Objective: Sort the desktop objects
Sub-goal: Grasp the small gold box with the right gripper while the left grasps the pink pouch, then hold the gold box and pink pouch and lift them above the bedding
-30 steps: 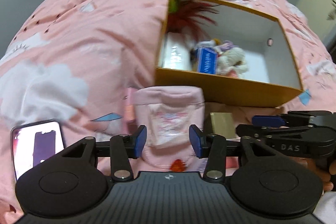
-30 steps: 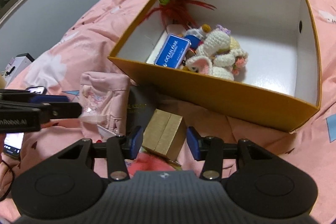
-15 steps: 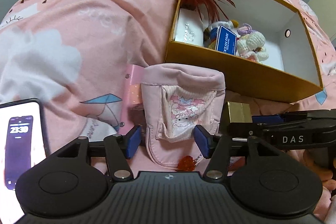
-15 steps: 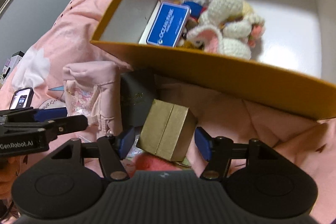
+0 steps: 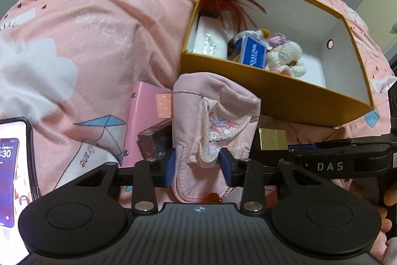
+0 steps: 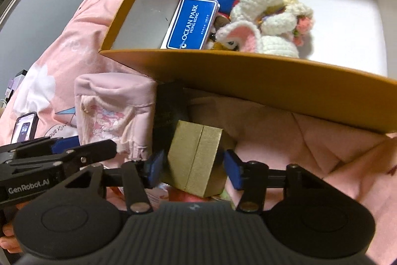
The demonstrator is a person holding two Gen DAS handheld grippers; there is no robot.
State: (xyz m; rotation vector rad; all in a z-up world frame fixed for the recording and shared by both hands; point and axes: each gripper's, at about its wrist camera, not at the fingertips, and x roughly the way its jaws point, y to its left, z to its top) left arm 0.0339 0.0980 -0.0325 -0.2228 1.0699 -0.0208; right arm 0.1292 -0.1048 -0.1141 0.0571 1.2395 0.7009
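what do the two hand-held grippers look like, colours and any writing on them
Both are matte black. The left hand-held gripper has a ribbed black body, two round raised discs, silver pivot bolts and blue pads on its fingers. The right hand-held gripper is built the same. Seen side on, one carries white "DAS" lettering, the other "GenRobot.AI". No cables or sleeves show.

Fabric pouch [image 5: 213, 126] left of small box [image 6: 196, 158], both before the open box [image 6: 248, 76] on the bedspread [image 5: 86, 29].
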